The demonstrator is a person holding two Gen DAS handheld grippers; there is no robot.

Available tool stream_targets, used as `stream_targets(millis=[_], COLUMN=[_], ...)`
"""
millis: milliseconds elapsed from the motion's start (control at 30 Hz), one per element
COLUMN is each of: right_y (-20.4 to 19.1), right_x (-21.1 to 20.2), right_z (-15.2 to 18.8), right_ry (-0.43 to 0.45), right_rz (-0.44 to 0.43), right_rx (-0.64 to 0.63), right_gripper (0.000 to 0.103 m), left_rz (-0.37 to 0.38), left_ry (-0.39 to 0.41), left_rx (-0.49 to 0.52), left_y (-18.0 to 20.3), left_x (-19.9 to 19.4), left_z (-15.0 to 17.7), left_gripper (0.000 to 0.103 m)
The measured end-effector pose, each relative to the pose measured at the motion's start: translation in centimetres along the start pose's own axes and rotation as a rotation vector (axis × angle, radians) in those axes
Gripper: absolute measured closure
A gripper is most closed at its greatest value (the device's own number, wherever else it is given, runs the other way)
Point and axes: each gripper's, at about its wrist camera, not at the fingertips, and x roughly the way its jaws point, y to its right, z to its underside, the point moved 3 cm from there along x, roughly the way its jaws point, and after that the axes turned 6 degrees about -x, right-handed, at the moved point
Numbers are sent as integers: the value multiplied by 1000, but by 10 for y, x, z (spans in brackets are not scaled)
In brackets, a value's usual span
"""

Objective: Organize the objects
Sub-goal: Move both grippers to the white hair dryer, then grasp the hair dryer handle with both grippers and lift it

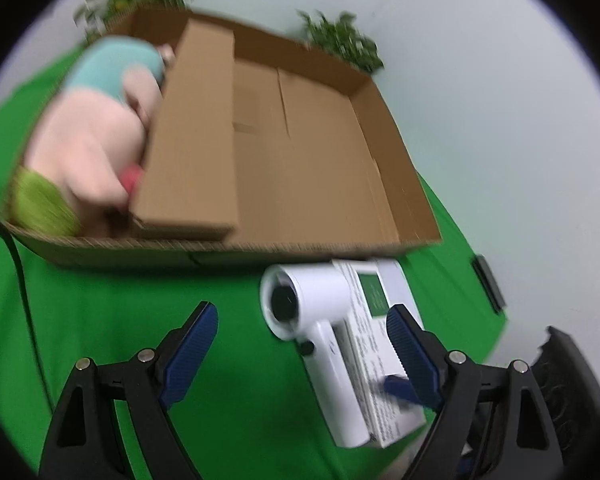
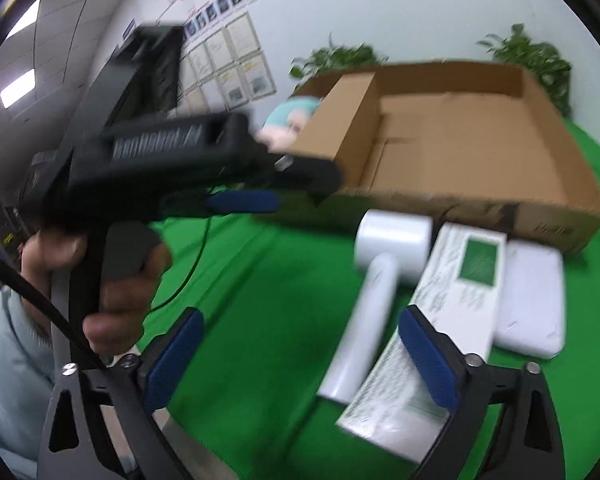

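A wide, low cardboard box (image 1: 308,160) stands on the green cloth; it also shows in the right wrist view (image 2: 460,152). A pink and teal plush toy (image 1: 96,128) lies in its left section behind a cardboard divider (image 1: 196,132). In front of the box lie a white hair dryer (image 1: 304,320), a white carton with a green label (image 1: 380,344) and a white pouch (image 2: 532,300). My left gripper (image 1: 304,344) is open and empty, just above the hair dryer. My right gripper (image 2: 300,356) is open and empty, near the dryer handle (image 2: 364,320) and the carton (image 2: 456,280).
Green potted plants (image 1: 340,40) stand behind the box against the pale wall. A black cable (image 1: 20,272) trails over the cloth at left. A dark flat object (image 1: 488,284) lies at the cloth's right edge. The left hand-held gripper body (image 2: 180,160) crosses the right wrist view.
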Motion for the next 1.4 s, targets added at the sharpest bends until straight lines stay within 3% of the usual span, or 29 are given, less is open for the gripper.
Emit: stream_targets(millis=[133,267,367,467,667,800,900,967,1033,1233,1400], right_y=[-3,-5,-3,13,14,1,4,9,10,6,-5], right_x=[20,31,36,37,34,48,66,76,82,80,75], right_z=[7,9,11,16,7,3,3,5,6,16,26], right_ry=[-51,-79,-108,-144,-111,-116,-153,-185,-201,-227,-259], right_rz=[-22,36,136,197,179,143,133,175,209,173,133], right_rx=[-13,-66,-124,-94,-60,-87,-66,-50,-65,-23,17], right_gripper=[18,22,23,22,11,13,28,53,64,74,74], left_rz=[60,98,118,124,113,99,68,83,89,66,41], left_ry=[-96,-167,-187,-205,-236,-240,-252,-255,-270,-269,-242], left_rx=[15,20,5,7,-10,-24,-17,-31,-17,-8,-16], left_y=[2,5,6,9,7,3,0,0,3,8,7], left_x=[18,35,40,45,57,61,66,68,69,57,45], left_z=[7,14,22,28,32,33,33,34,36,57,71], left_gripper=[18,21,21,26,26,26,35,35,35,35,42])
